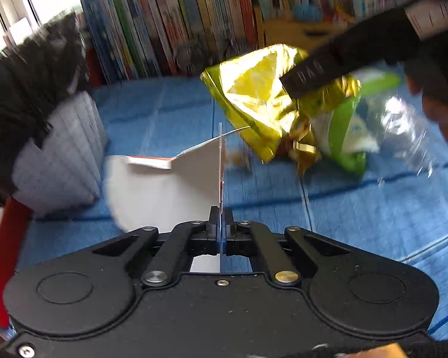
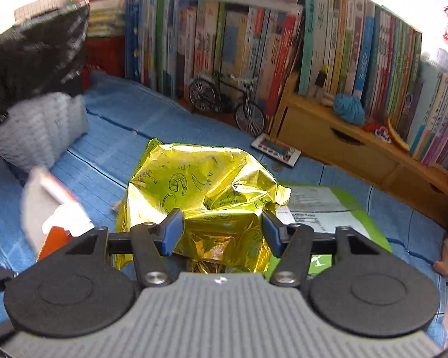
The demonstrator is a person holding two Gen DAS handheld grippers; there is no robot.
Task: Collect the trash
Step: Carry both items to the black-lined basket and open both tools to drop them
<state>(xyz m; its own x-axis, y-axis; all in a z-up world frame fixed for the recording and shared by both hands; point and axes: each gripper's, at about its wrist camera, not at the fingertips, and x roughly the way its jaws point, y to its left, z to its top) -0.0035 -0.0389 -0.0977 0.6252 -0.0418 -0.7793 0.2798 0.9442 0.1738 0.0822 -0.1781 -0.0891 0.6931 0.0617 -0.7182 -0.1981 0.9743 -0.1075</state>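
Note:
My left gripper (image 1: 221, 217) is shut on the edge of a flat white card wrapper with red print (image 1: 152, 185), held upright above the blue mat. That wrapper (image 2: 44, 205) also shows at the left of the right wrist view. A crumpled gold snack bag (image 2: 200, 185) sits between the blue pads (image 2: 173, 232) of my right gripper (image 2: 222, 231), which press its sides. In the left wrist view the bag (image 1: 254, 95) hangs off the mat under a black finger (image 1: 313, 71). Beneath it lie a green wrapper (image 1: 343, 125) and clear plastic film (image 1: 403, 128).
A grey ribbed bin with a black liner (image 1: 59, 155) stands at the left on the blue mat (image 1: 373, 208). Rows of books, a model bicycle (image 2: 224, 101) and a wooden drawer unit (image 2: 343, 143) line the back. A small printed card (image 2: 276, 149) lies near the bicycle.

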